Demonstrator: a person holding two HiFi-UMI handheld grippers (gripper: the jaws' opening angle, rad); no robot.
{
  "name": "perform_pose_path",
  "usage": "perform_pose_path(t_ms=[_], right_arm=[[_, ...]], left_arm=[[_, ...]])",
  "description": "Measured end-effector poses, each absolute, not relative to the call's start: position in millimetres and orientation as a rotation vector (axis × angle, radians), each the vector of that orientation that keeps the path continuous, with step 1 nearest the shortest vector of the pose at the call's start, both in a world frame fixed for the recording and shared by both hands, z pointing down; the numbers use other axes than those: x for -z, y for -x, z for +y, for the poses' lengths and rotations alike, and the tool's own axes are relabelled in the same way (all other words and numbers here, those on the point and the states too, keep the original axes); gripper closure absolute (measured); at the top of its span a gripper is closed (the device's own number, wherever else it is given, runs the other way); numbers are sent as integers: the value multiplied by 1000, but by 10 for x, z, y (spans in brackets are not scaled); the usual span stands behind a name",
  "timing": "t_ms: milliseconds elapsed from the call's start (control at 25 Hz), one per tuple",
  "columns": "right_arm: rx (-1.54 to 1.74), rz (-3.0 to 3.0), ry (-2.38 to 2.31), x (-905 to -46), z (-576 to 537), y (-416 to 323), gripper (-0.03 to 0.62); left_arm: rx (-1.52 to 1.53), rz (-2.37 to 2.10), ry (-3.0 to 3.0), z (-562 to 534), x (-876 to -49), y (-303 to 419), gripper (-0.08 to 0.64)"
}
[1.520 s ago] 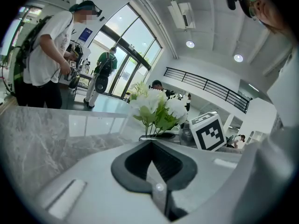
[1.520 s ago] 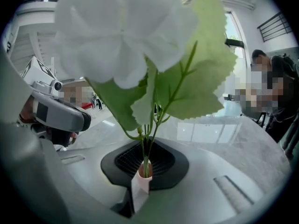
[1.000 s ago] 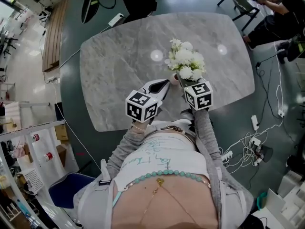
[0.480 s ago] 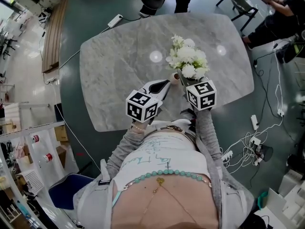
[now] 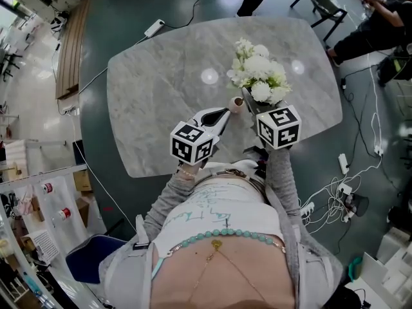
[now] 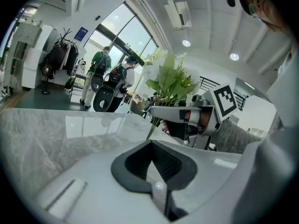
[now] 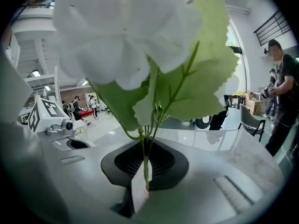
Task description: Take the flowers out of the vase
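A bunch of white flowers [image 5: 260,74] with green leaves hangs over the marble table [image 5: 154,82], to the right of a small pinkish vase [image 5: 237,104]. My right gripper [image 5: 255,111] is shut on the thin green stems [image 7: 145,158], and the blooms [image 7: 126,36] fill the right gripper view. The stems appear free of the vase. My left gripper [image 5: 224,112] lies shut with nothing between its jaws, its tip just left of the vase. The left gripper view shows the flowers [image 6: 169,78] above my right gripper [image 6: 174,113].
A person sits at the top right [image 5: 380,18] beside a chair [image 5: 325,2]. Cables and a power strip [image 5: 335,192] lie on the floor to the right. Shelves [image 5: 38,205] stand at the left.
My right gripper has carried the flowers to the right and slightly away from me, off the vase. The left gripper has not moved.
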State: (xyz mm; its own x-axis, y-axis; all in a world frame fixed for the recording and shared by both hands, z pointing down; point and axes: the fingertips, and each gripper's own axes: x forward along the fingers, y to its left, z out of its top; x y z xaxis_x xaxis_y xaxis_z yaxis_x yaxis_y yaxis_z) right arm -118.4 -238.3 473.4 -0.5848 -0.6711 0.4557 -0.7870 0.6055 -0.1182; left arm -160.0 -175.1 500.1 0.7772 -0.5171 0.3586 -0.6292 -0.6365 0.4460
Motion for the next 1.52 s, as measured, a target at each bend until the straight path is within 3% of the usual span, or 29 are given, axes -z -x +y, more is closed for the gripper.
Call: perform_pose_path(t_ms=[1520], right_arm=[[-385, -2516, -1212, -4090, -2303, 1146, 552]], left_arm=[[-280, -834, -2413, -1713, -5051, 1526, 559]])
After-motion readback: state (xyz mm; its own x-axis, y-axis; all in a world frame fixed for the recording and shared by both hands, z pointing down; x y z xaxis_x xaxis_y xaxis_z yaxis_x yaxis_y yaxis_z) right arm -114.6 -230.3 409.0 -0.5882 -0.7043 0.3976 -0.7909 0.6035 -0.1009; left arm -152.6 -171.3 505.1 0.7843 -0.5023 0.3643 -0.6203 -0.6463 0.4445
